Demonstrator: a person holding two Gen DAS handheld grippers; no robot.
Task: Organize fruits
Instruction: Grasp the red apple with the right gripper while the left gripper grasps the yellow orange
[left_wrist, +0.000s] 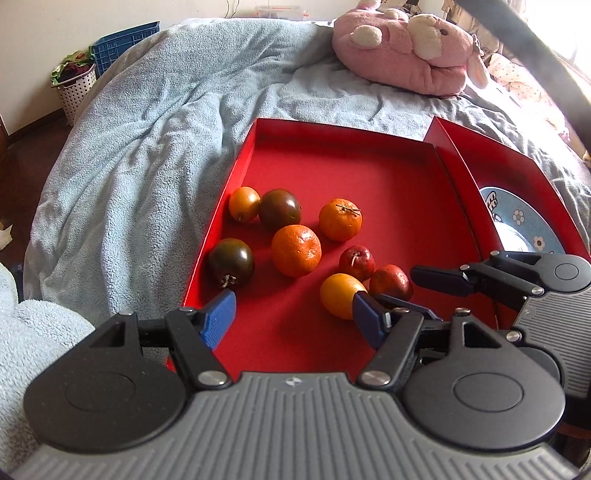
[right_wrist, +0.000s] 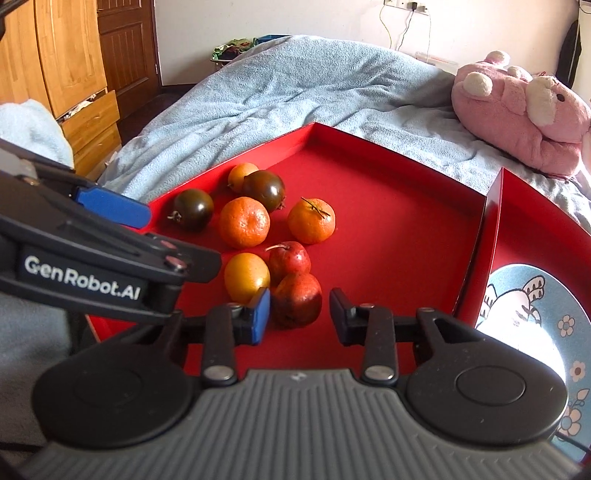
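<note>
Red tray (right_wrist: 406, 177) on the bed holds the fruits. The right gripper (right_wrist: 299, 314) is set around a red fruit (right_wrist: 297, 301), jaws narrowed close beside it, contact unclear. The left gripper (left_wrist: 295, 317) is held with jaws apart, empty, its right pad beside a yellow-orange fruit (left_wrist: 338, 299).

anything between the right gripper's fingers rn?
Yes: the nearest small red apple sits between the right gripper fingers, nearer the blue-padded one. Right wrist view shows this; contact can't be confirmed.
</note>
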